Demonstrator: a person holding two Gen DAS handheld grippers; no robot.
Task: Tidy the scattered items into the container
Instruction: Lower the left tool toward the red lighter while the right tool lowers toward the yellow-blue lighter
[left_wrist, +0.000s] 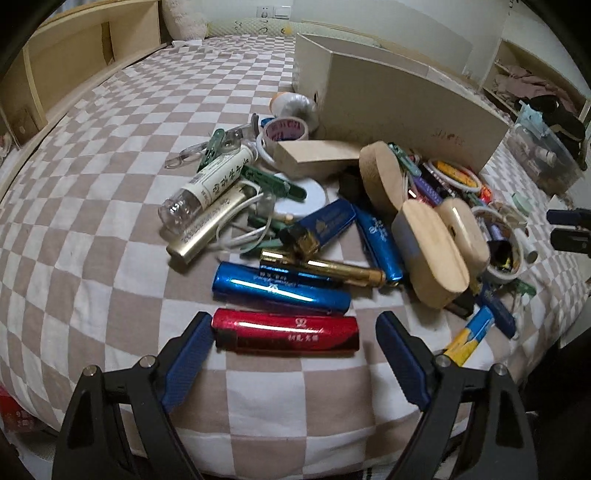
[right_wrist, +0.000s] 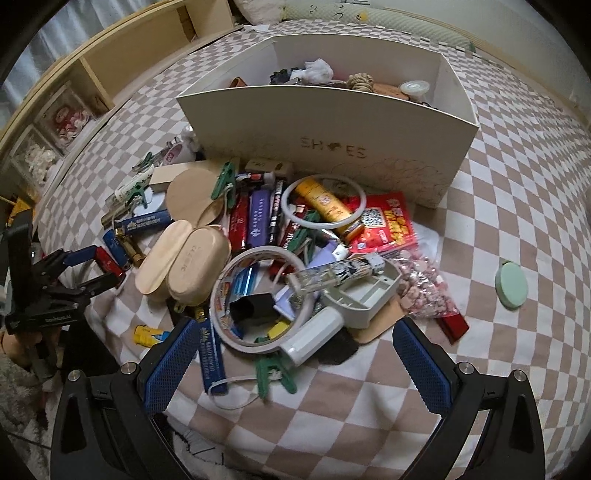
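Grippers spread over the clutter

Left gripper (left_wrist: 291, 334) stands wide, straddling a shiny red metal tube (left_wrist: 285, 329) without pressing it; right gripper (right_wrist: 295, 354) gapes empty above a tape roll (right_wrist: 258, 299). Beyond the pile stands the cream cardboard box (right_wrist: 332, 144) on the checked bedspread (right_wrist: 517, 184)

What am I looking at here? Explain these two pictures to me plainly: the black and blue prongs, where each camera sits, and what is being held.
No robot: a person holds two hand grippers, each with a camera looking along its fingers. One picture is from the left gripper, the other from the right gripper. Both stand open and hold nothing. The left one's blue pads sit either side of a red tube on the checked bedspread. A pile of clutter lies before a white box, the container.
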